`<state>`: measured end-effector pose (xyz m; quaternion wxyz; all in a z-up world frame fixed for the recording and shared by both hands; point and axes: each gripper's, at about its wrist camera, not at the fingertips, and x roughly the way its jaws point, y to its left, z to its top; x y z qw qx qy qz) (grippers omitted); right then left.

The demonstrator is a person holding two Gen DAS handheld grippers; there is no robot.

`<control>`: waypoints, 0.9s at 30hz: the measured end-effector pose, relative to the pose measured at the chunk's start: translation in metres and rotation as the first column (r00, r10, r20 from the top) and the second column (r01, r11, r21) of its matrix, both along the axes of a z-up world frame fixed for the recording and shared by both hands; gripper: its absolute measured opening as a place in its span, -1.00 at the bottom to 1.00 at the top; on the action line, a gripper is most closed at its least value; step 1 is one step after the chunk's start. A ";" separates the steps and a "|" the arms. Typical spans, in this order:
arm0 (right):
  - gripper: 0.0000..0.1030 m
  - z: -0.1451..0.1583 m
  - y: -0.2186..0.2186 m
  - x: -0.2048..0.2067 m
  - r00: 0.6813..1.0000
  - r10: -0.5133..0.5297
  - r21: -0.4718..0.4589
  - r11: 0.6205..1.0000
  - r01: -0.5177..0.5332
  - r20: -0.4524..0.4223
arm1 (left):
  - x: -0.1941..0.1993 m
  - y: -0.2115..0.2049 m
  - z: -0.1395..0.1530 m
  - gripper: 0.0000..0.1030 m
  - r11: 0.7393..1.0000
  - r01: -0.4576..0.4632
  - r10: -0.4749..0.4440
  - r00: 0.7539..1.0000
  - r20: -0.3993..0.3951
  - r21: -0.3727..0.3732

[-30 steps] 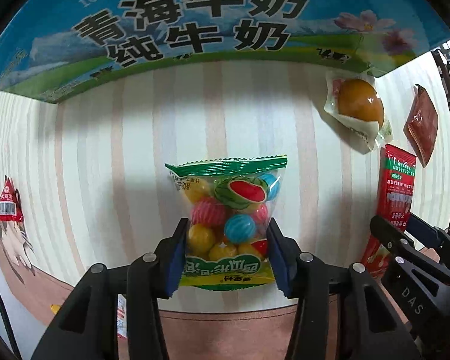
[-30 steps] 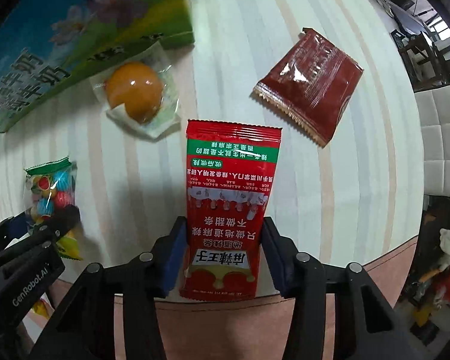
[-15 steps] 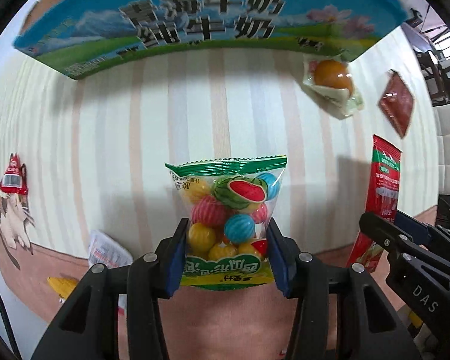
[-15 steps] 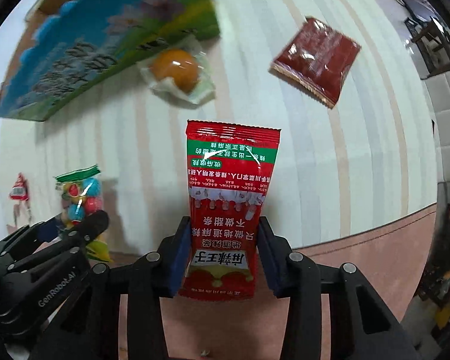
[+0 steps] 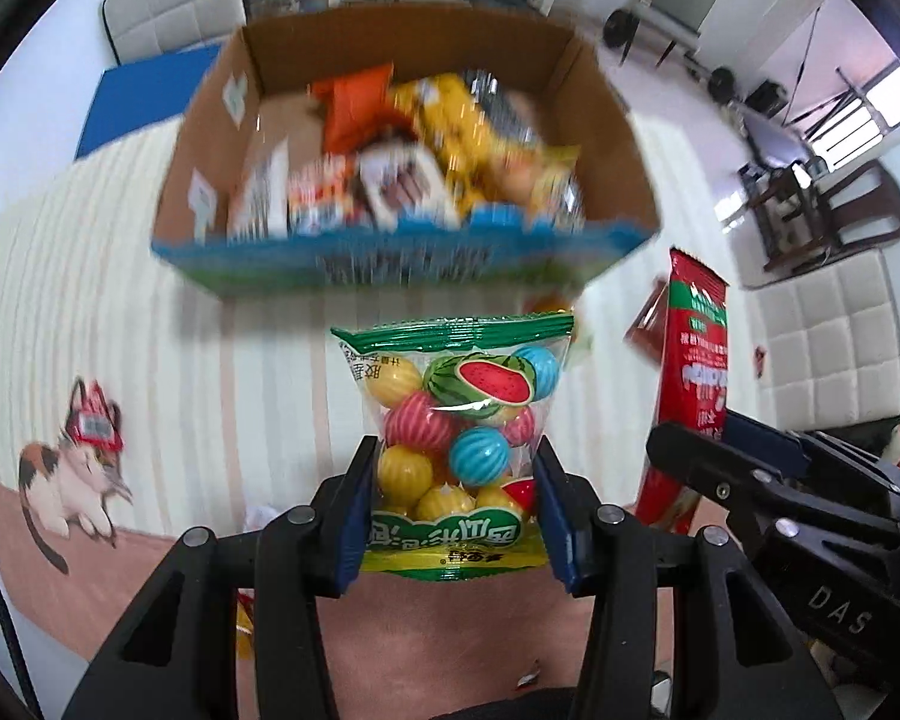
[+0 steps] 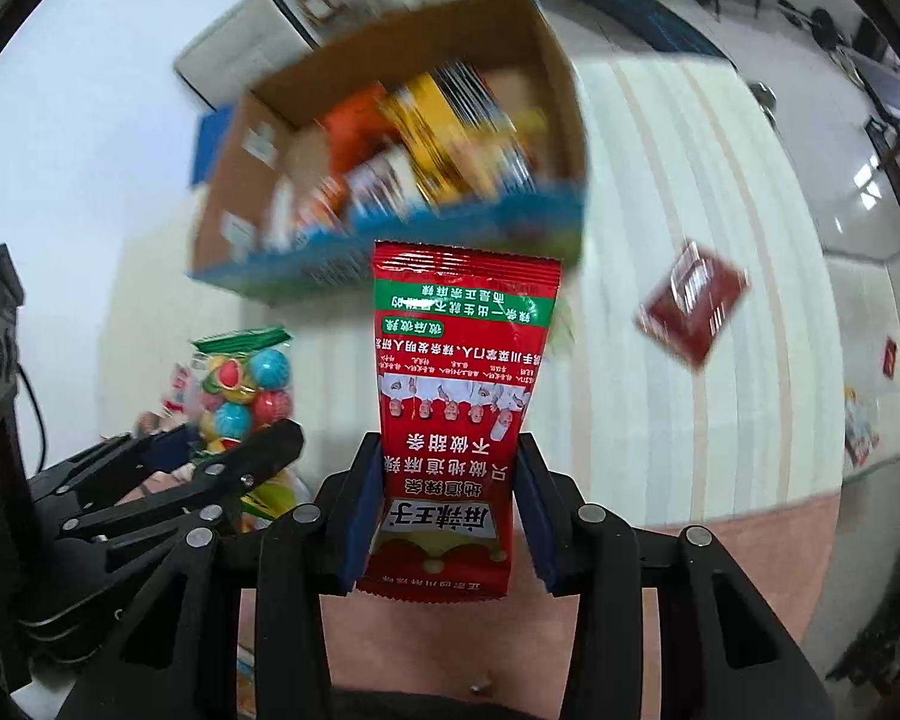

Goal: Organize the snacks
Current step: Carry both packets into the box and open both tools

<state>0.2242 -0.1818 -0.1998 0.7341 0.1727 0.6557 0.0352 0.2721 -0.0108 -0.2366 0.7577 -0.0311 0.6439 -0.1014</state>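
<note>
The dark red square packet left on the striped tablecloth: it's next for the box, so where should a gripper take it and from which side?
The dark red square packet lies flat and alone, turned corner-on like a diamond, right of the cardboard box. Likely best: come straight down from above and pinch across one crimped edge or a corner, where the thin foil can lift off the tablecloth. Blur hides finer detail.

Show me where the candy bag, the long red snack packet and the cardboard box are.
candy bag (image 5: 459, 420), left wrist view, on the clear middle with the coloured balls.
long red snack packet (image 6: 456, 420), right wrist view, on its printed middle.
cardboard box (image 5: 402, 54), left wrist view, on the brown inside of the far wall.
</note>
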 end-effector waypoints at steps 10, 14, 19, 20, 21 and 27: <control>-0.13 0.035 -0.003 0.133 0.994 0.035 -0.089 0.996 -0.026 0.105 | 0.133 0.013 0.036 -0.12 0.997 -0.021 0.015 0.997 0.074 0.078; -0.13 0.017 -0.009 0.190 0.997 0.056 -0.142 0.989 -0.047 0.059 | 0.183 0.025 0.024 -0.12 0.994 -0.044 0.040 0.998 0.042 0.099; -0.13 -0.029 -0.016 0.244 0.997 0.073 -0.196 0.978 -0.075 -0.015 | 0.235 0.028 -0.002 -0.12 0.989 -0.036 0.039 0.999 -0.014 0.145; -0.13 -0.037 -0.017 0.255 0.996 0.080 -0.209 0.974 -0.085 -0.030 | 0.245 0.029 -0.010 -0.12 0.987 -0.035 0.040 0.999 -0.026 0.159; -0.13 -0.044 -0.019 0.264 0.996 0.084 -0.225 0.970 -0.092 -0.041 | 0.253 0.030 -0.014 -0.12 0.985 -0.034 0.041 0.998 -0.037 0.167; -0.13 -0.070 -0.017 0.298 0.988 0.126 -0.289 0.946 -0.146 -0.088 | 0.287 0.036 -0.050 -0.12 0.978 -0.029 0.054 0.992 -0.112 0.207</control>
